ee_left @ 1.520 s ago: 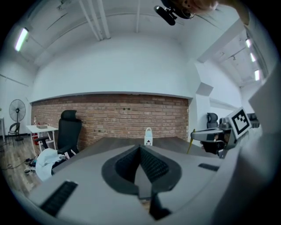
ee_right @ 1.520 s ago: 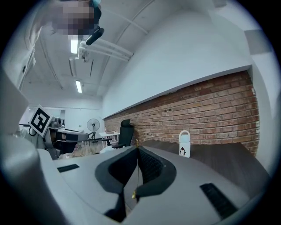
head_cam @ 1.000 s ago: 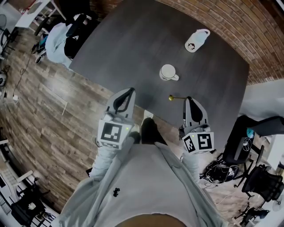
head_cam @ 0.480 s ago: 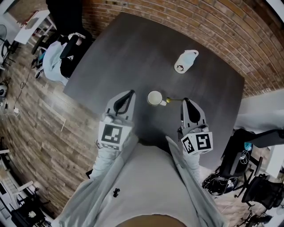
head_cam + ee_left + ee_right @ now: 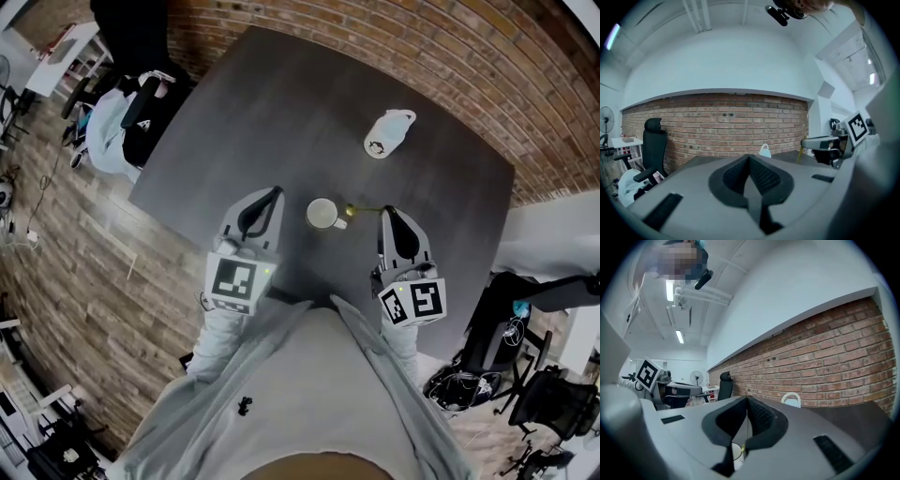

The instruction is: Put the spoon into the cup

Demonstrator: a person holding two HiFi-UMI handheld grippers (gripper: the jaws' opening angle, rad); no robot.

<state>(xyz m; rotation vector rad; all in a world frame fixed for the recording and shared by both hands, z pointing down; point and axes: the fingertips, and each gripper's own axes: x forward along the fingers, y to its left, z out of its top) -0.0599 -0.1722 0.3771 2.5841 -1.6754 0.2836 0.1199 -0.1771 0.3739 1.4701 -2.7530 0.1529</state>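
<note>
Spoon (image 5: pixel 362 209) clenched in right tool (image 5: pixel 387 214), far end just beside cup (image 5: pixel 322 214) on counter (image 5: pixel 281 112); left tool (image 5: pixel 274 193) closed, empty. Risk: thin handle could swivel in the grip, or clip the rim and tip cup.

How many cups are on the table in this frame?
1. The white cup stands upright on the dark table, beside the bowl end of the spoon. The white looped-handle object farther back does not read as a cup. Nothing seems hidden.
</note>
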